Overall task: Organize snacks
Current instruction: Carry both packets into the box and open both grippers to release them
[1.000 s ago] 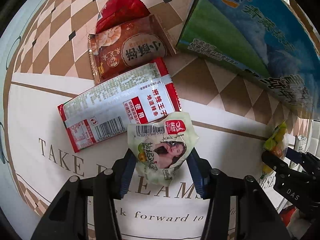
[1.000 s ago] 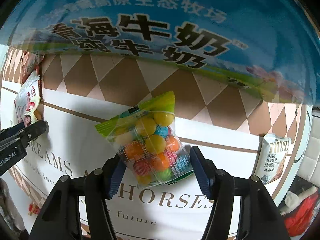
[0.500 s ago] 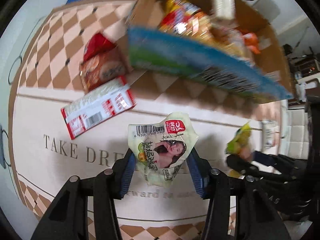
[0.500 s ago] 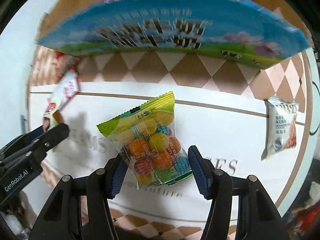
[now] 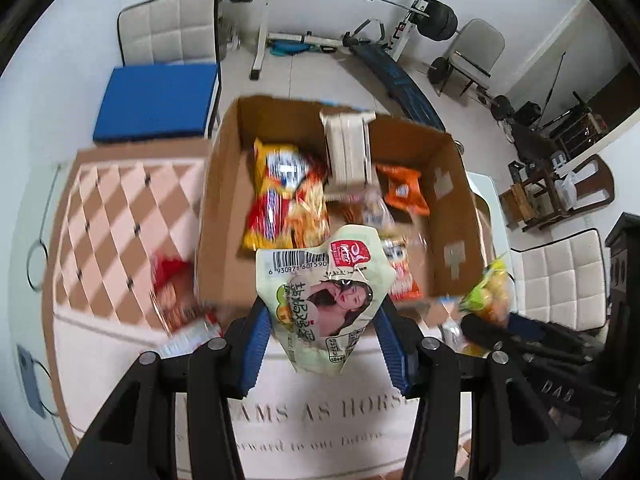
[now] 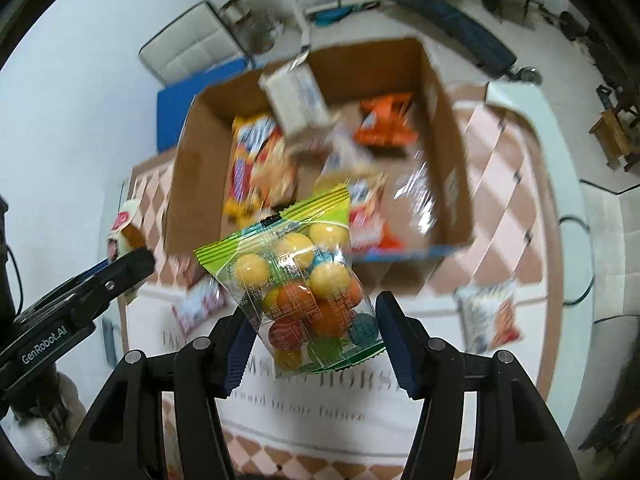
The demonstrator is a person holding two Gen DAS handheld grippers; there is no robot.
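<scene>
My left gripper (image 5: 322, 340) is shut on a pale green snack packet (image 5: 324, 292) with a woman's picture and holds it in the air in front of the open cardboard box (image 5: 216, 200). My right gripper (image 6: 310, 340) is shut on a clear bag of coloured candy balls (image 6: 296, 280), also raised before the box (image 6: 180, 184). The box holds several snack bags: yellow-red ones (image 5: 280, 196), an orange one (image 5: 402, 190) and a white carton (image 5: 348, 152). The candy bag shows at the right of the left wrist view (image 5: 486, 292).
Red snack packets (image 5: 176, 296) lie on the checkered tablecloth left of the box. A white snack bag (image 6: 490, 316) lies on the table at the right. Behind the table are a blue-cushioned chair (image 5: 156, 100) and a weight bench (image 5: 384, 68).
Both grippers have risen with their packets from table level. The view now looks down into the open box instead of at its blue side.
</scene>
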